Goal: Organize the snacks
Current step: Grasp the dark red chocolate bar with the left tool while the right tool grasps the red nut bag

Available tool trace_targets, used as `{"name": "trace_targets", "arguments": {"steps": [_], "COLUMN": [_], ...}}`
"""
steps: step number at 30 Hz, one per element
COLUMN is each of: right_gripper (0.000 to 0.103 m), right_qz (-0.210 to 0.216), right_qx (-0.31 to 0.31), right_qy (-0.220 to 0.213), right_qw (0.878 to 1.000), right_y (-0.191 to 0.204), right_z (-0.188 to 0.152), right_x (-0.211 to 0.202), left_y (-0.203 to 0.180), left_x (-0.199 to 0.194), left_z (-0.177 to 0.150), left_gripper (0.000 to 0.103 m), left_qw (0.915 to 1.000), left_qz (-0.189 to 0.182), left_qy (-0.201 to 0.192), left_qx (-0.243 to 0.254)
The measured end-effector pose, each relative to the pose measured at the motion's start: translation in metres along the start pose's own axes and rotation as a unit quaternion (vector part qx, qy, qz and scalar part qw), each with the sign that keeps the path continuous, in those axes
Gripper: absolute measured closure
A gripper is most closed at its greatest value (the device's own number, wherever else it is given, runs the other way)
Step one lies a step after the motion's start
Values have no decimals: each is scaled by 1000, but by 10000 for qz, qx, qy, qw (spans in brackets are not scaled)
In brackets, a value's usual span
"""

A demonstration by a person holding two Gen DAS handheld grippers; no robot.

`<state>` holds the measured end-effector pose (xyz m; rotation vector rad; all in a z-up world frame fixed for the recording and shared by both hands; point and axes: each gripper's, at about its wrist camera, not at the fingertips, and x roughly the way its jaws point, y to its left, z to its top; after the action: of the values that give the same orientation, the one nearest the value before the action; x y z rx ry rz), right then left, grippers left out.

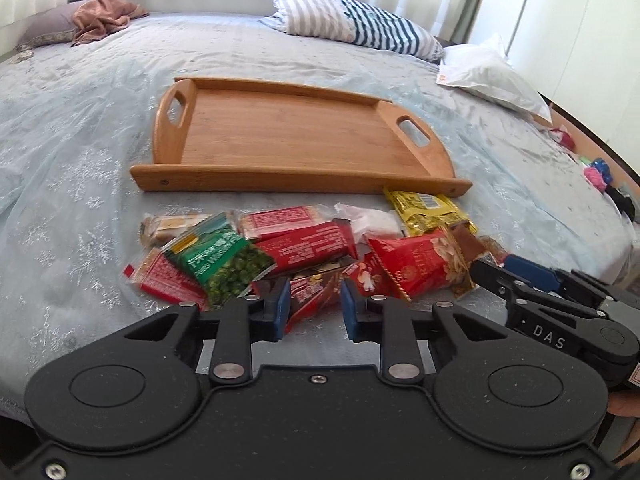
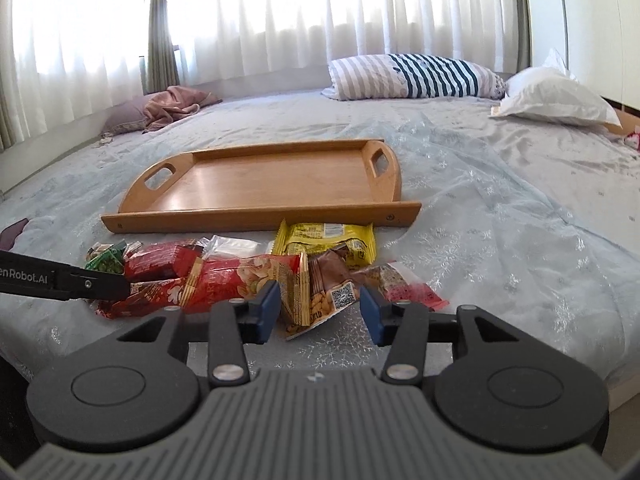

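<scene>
A pile of snack packets lies on the bed in front of a wooden tray [image 1: 280, 178] [image 2: 260, 216] that holds nothing. The pile includes a green pea packet [image 1: 220, 264] [image 2: 106, 262], a red nut packet [image 1: 416, 264] [image 2: 240, 276] and a yellow packet [image 1: 428, 212] [image 2: 328, 236]. My left gripper [image 1: 315, 310] is shut on a dark red-brown packet [image 1: 312, 294] at the pile's near edge. My right gripper [image 2: 319, 312] is shut on a brown peanut packet [image 2: 332, 292] with a QR code, at the pile's right end. Each gripper shows at the side of the other's view.
The bed has a pale blue snowflake cover. A striped pillow [image 1: 360, 24] and a white pillow [image 1: 492, 76] lie at the far right. A pink cloth [image 1: 104, 16] sits on a pillow at the far left. Small coloured items [image 1: 596, 172] lie by the bed's right edge.
</scene>
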<state>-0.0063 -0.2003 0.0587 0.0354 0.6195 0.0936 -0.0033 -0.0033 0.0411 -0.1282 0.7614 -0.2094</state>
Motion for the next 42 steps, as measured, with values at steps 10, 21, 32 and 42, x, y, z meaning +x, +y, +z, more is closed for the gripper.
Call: {"name": "trace_targets", "arguments": {"steps": [10,21,32,42], "right_gripper": [27,17,16,13], "right_qz": [-67,195,519,549], "right_qx": [-133,-693,-983,-1313], "right_qy": [-178,-164,11,64], "right_qw": [9997,9973,9938,9898], "right_y": [3,19,31,39], "right_z": [1,-5,-3,-2], "right_x": [1,5,23,33], "left_y": [-14,-24,-8,2], "left_x": [17,28,24,16], "left_z": [-1,-5,0,4], "left_gripper": [61,47,58,62], "left_qw": [9976,9915,9929,9939], "left_qz": [167,117,90,-27], "left_qy": [-24,-25,105,80], "left_qx": [676,1298,1179,1097]}}
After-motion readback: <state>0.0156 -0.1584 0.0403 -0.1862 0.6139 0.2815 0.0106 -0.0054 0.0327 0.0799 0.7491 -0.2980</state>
